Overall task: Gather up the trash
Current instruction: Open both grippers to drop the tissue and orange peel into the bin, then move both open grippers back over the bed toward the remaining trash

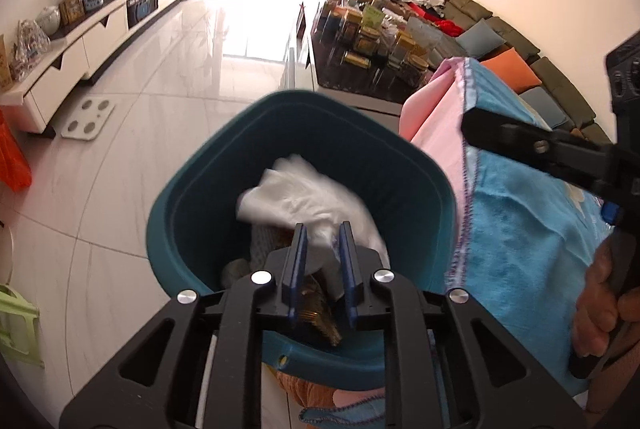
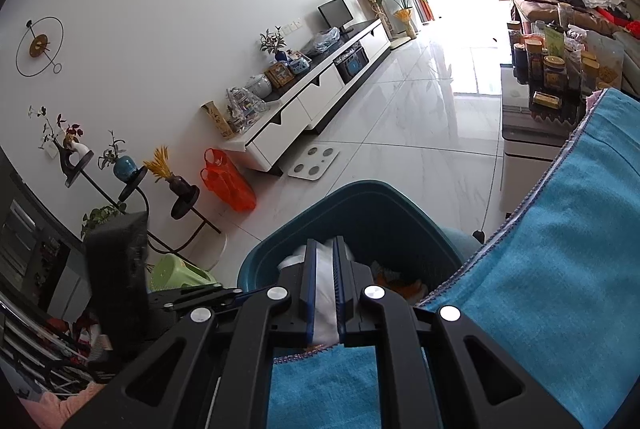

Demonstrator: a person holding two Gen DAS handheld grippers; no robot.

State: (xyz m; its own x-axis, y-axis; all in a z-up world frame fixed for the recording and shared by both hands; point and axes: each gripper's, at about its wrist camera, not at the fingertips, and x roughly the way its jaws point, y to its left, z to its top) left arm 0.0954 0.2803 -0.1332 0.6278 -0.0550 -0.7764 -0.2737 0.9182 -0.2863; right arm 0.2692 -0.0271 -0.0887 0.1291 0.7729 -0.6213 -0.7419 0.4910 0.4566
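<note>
Hanging over a teal bin [image 1: 192, 213], the left gripper [image 1: 323, 229] points down into its mouth with its blue pads [image 1: 298, 261] a narrow gap apart. A crumpled white plastic bag [image 1: 304, 201] lies in the bin just past the fingertips; a fold of it shows in the gap, but the pads do not press on it. Below the bag sit some brown, golden scraps [image 1: 320, 313], too dark and blurred to name. The bin stands on a pale tiled floor [image 1: 120, 157], and a blue towel [image 1: 520, 229] with a pink cloth [image 1: 432, 117] behind it drapes beside the bin's right edge.

In the right wrist view the right gripper [image 2: 325, 249] also hangs at the bin [image 2: 360, 205], near its closer rim, jaws drawn nearly together. White plastic [image 2: 325, 293] shows between its pads [image 2: 308, 293], though I cannot tell whether it is pinched there or simply lies behind them in the bin. An orange scrap [image 2: 400, 281] rests inside the bin to the right of the fingers. The blue towel [image 2: 560, 249] fills the right of this view.

Seen from the left wrist, a hand [image 1: 600, 309] grips the black handle of the right gripper above the towel.
</note>
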